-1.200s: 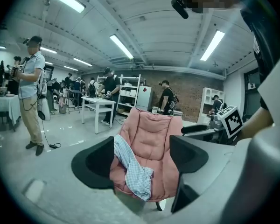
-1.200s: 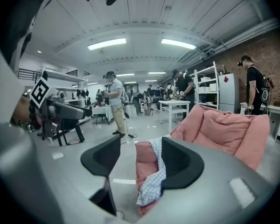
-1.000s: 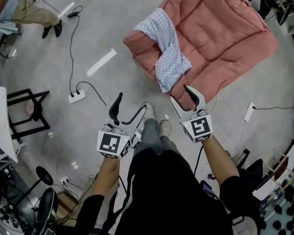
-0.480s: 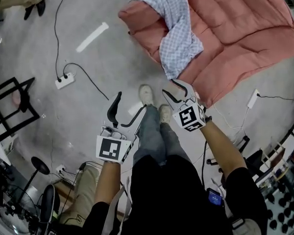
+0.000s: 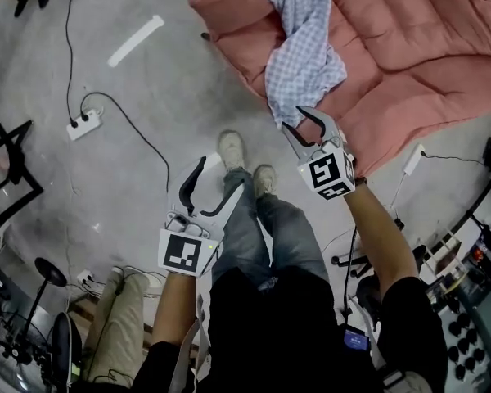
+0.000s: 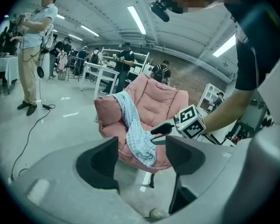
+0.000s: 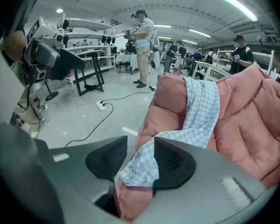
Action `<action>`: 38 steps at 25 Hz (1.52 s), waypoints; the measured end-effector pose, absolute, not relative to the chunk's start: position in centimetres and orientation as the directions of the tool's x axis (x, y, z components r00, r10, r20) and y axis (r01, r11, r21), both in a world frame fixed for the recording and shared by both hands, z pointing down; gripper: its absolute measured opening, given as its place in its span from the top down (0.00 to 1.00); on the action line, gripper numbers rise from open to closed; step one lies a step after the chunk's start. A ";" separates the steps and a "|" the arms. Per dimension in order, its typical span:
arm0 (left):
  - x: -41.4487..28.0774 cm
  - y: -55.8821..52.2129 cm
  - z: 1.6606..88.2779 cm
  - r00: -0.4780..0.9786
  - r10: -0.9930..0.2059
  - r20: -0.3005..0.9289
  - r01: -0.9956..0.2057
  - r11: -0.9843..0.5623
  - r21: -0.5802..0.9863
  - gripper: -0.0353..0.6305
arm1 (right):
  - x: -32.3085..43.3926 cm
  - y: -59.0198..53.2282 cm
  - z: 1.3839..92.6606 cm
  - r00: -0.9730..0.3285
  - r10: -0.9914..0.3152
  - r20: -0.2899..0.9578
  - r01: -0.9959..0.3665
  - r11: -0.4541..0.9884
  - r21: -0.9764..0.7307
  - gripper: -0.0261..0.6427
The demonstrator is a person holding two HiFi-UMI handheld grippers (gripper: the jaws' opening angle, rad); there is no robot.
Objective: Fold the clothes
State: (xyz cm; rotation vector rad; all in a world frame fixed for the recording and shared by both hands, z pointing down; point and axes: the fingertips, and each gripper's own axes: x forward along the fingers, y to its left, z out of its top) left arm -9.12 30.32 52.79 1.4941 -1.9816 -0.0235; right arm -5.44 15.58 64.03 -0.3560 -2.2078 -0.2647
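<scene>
A blue-and-white checked cloth (image 5: 304,43) hangs over the front edge of a pink padded chair (image 5: 409,47). My right gripper (image 5: 294,119) is at the cloth's hanging lower end. In the right gripper view the cloth's end (image 7: 142,167) shows in the gap between the jaws, which have just been closing. A gap remains and I cannot see the pads pressing on it. My left gripper (image 5: 219,173) hangs over the floor beside the person's leg. Its jaws have also just been closing, stand apart and hold nothing. The left gripper view shows the cloth (image 6: 136,133), the chair (image 6: 161,97) and my right gripper (image 6: 164,129).
A white power strip (image 5: 83,124) with a black cable and a white tape strip (image 5: 135,40) lie on the grey floor at left. The person's shoes (image 5: 231,149) stand below the chair. A black stand (image 5: 2,170) is at far left. People (image 6: 33,45) and tables (image 7: 89,62) stand behind.
Both grippers have sunk lower. The right gripper has come up against the cloth's hanging end and its jaws stand narrower. The left gripper stays over the floor.
</scene>
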 end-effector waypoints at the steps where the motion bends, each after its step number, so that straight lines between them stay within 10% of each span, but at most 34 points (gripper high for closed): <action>1: -9.1 30.1 53.1 -0.136 -0.867 0.479 -0.858 0.345 0.381 0.46 | -5.5 15.6 64.5 -0.581 0.164 0.797 0.362 0.929 0.073 0.69; 15: -7.3 32.1 56.5 -0.226 -0.822 0.524 -0.790 0.469 0.395 0.46 | -0.2 20.8 75.8 -0.329 0.178 0.927 0.700 0.705 0.113 0.73; 38: -5.0 33.5 58.6 -0.259 -0.791 0.554 -0.733 0.534 0.420 0.48 | 1.9 17.4 81.3 -0.219 -0.119 0.969 0.776 0.581 0.247 0.74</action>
